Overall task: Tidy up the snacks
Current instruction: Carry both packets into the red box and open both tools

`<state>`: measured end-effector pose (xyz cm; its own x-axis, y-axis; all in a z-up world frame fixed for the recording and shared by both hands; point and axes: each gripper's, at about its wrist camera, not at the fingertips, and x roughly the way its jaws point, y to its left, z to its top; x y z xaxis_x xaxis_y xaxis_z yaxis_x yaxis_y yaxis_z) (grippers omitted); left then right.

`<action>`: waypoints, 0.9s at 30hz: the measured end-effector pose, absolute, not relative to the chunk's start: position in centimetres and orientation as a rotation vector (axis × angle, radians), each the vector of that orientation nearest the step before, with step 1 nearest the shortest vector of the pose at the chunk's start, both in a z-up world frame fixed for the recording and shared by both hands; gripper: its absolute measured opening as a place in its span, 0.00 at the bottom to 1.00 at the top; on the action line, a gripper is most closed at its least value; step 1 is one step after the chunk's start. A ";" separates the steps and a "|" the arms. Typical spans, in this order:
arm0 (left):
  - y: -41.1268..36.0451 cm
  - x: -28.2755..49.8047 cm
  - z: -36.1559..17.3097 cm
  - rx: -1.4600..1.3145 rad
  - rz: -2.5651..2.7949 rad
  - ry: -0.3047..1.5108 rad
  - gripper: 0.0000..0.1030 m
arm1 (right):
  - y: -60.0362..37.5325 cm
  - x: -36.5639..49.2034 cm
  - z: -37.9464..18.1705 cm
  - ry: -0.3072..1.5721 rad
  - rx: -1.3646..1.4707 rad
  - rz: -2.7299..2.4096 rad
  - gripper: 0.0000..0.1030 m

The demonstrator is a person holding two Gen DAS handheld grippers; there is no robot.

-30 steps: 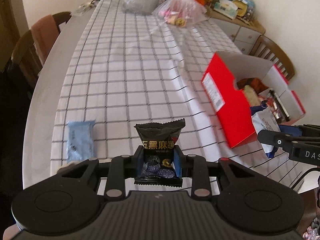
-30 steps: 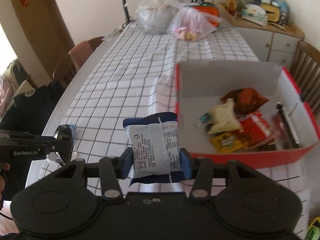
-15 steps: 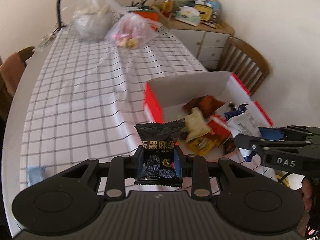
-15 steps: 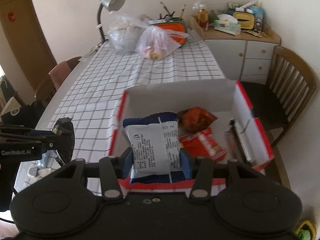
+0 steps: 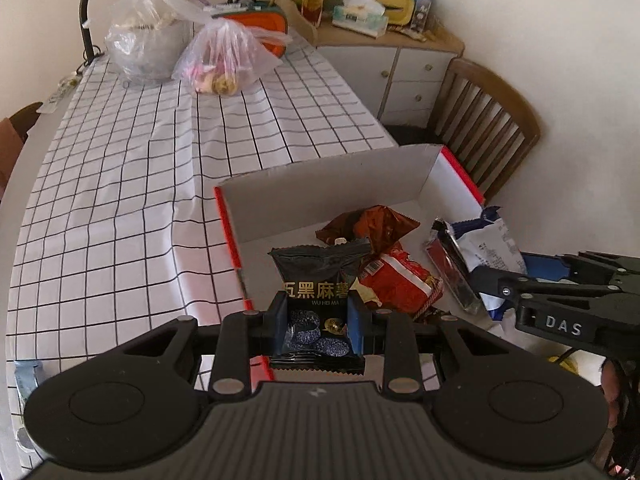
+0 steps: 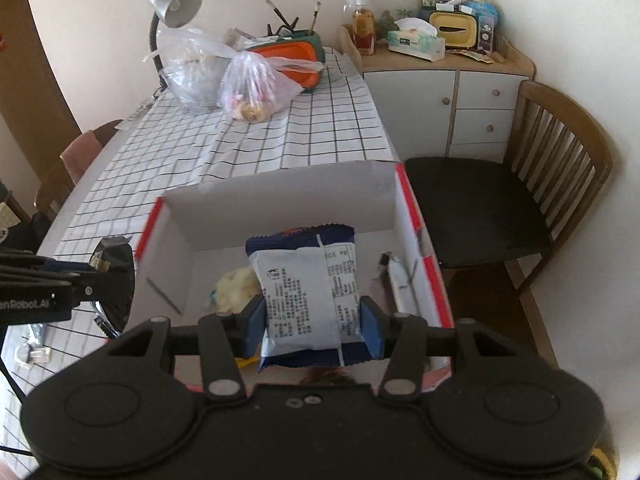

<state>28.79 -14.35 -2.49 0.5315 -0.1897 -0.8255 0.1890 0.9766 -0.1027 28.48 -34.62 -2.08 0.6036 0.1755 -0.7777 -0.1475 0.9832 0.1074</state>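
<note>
The black glossy foil snack packet (image 5: 316,280) catches the light, as does the crinkled white-and-blue plastic wrapper (image 6: 308,296) – both look slick. The red cardboard box (image 6: 280,196) is matt inside, plain grey-white paperboard. A white black-gridded cloth (image 5: 120,200) covers the bench, smooth with soft creases. The two thin clear plastic bags (image 5: 224,56) are shiny and wrinkled – the brown slatted chair (image 6: 560,136) is polished wood, the lamp shade (image 6: 176,4) dull grey metal
</note>
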 end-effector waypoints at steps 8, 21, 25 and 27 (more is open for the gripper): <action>-16.8 32.7 -5.6 0.001 -0.143 1.071 0.28 | -36.0 31.6 -4.5 0.950 0.030 0.188 0.46; -19.1 35.9 -9.4 0.053 -0.079 1.173 0.28 | -34.3 34.4 -8.3 1.044 -0.044 0.271 0.46; -19.3 36.3 -10.4 0.057 -0.068 1.197 0.28 | -34.0 34.7 -9.1 1.071 -0.049 0.277 0.46; -19.2 36.4 -10.7 0.057 -0.064 1.201 0.28 | -34.0 34.8 -9.3 1.078 -0.049 0.283 0.46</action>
<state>36.42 -19.23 -10.67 0.3604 -0.0190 -0.9326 0.0798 0.9968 0.0105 34.81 -33.97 -9.31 0.4408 0.2039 -0.8741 -0.2514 0.9629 0.0978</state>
